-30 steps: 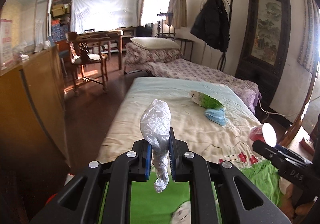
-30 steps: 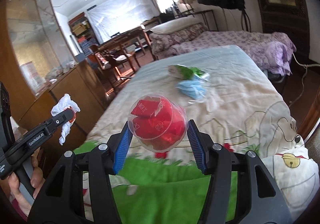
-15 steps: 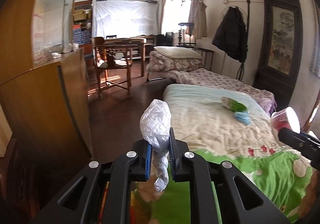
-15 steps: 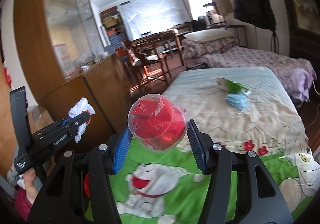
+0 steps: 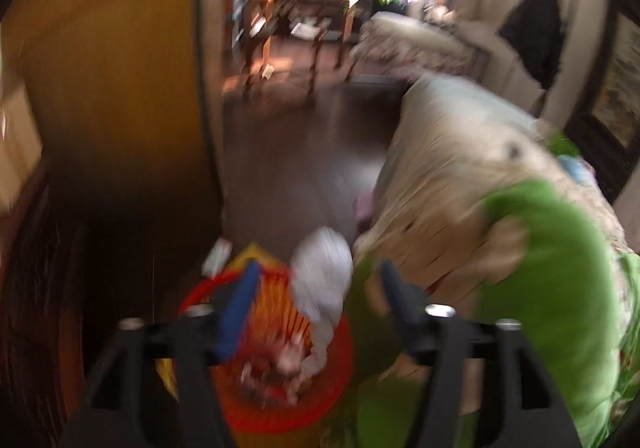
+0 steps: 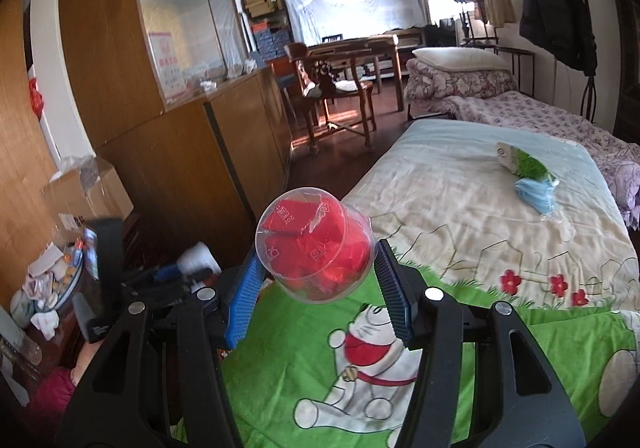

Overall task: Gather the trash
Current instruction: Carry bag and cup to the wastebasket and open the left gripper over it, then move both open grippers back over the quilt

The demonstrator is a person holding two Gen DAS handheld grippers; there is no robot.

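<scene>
The left wrist view is blurred by motion. My left gripper (image 5: 320, 300) is open, its jaws wide apart, and a crumpled white plastic bag (image 5: 322, 288) sits loose between them above a red-rimmed trash basket (image 5: 280, 360) on the floor beside the bed. My right gripper (image 6: 316, 280) is shut on a clear plastic cup (image 6: 314, 250) stuffed with red wrappers, held above the bed's green blanket (image 6: 360, 348). A green-and-white wrapper (image 6: 522, 162) and a blue face mask (image 6: 536, 194) lie on the bed further off. The left gripper also shows low at the left of the right wrist view (image 6: 176, 272).
A wooden cabinet (image 6: 192, 152) runs along the left, with dark floor (image 5: 304, 152) between it and the bed. A cardboard box (image 6: 86, 196) and a cluttered surface (image 6: 48, 280) are at far left. A chair (image 6: 336, 96), a table and a second bed stand further back.
My left gripper swung down and left to the trash basket and opened, letting go of the white bag. My right gripper kept its hold on the cup and turned slightly left.
</scene>
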